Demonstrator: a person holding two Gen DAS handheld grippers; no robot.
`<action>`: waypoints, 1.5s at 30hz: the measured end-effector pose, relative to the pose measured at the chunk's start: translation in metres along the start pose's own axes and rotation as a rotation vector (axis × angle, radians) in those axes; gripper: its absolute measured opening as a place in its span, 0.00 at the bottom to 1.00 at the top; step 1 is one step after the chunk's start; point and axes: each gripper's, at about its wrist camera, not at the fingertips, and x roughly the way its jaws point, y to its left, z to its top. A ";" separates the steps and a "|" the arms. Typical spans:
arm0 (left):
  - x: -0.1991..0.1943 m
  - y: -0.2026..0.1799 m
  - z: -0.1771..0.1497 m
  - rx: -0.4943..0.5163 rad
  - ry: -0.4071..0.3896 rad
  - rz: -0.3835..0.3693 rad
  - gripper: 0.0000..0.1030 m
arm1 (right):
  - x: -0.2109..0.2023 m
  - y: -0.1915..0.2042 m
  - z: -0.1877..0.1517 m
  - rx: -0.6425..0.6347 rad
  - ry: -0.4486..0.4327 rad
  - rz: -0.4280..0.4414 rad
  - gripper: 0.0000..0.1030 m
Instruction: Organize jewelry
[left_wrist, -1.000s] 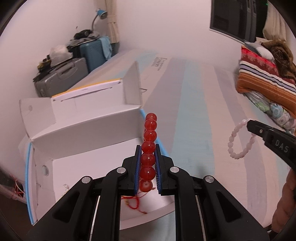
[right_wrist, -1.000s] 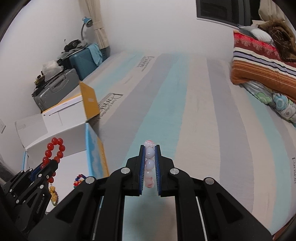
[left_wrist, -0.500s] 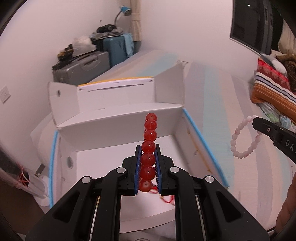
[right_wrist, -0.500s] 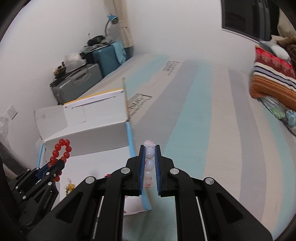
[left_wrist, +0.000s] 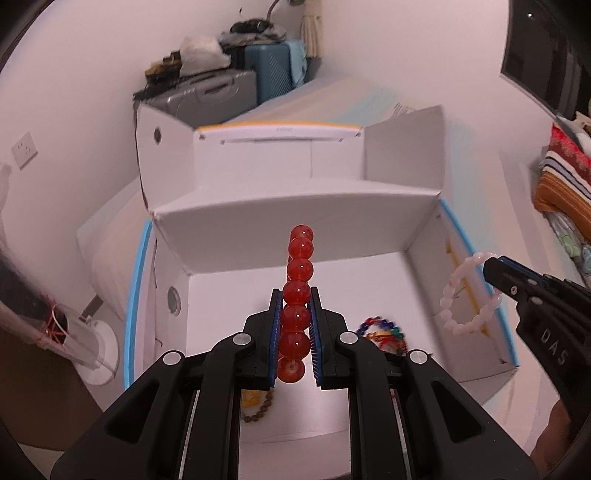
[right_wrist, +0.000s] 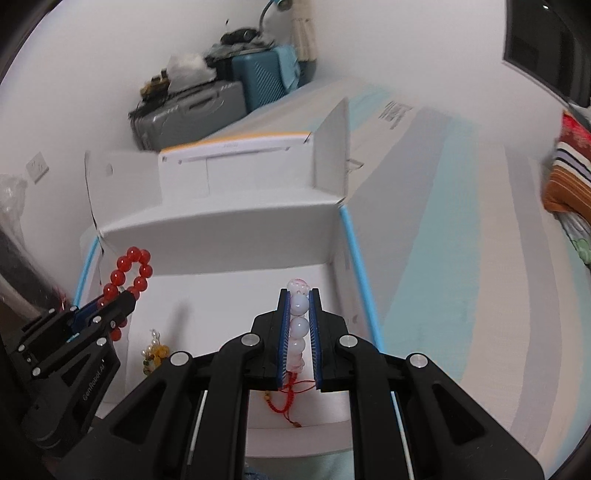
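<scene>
While the left gripper hangs over the open white box, its fingers are clamped on a red bead bracelet, which stands edge-on between the pads and rises above the fingertips. Seen from the right wrist, that same bracelet shows as a loop over the box's left side. Below it on the box floor lie a small yellow and pale beaded piece, a brown bead string and a multicoloured bracelet. A red cord trails on the floor near the front wall. Further right, the right gripper grips a pale pink bead bracelet, its loop hanging over the box's right wall. Beyond that wall stretches a striped mattress.
</scene>
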 end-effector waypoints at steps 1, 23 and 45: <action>0.005 0.002 -0.002 -0.007 0.015 -0.001 0.13 | 0.005 0.002 -0.001 -0.002 0.015 0.012 0.09; 0.064 0.027 -0.007 -0.047 0.178 0.009 0.13 | 0.088 0.024 -0.013 -0.037 0.202 0.021 0.09; -0.004 0.032 -0.006 -0.071 0.023 0.101 0.88 | 0.029 0.011 -0.007 -0.032 0.080 0.068 0.73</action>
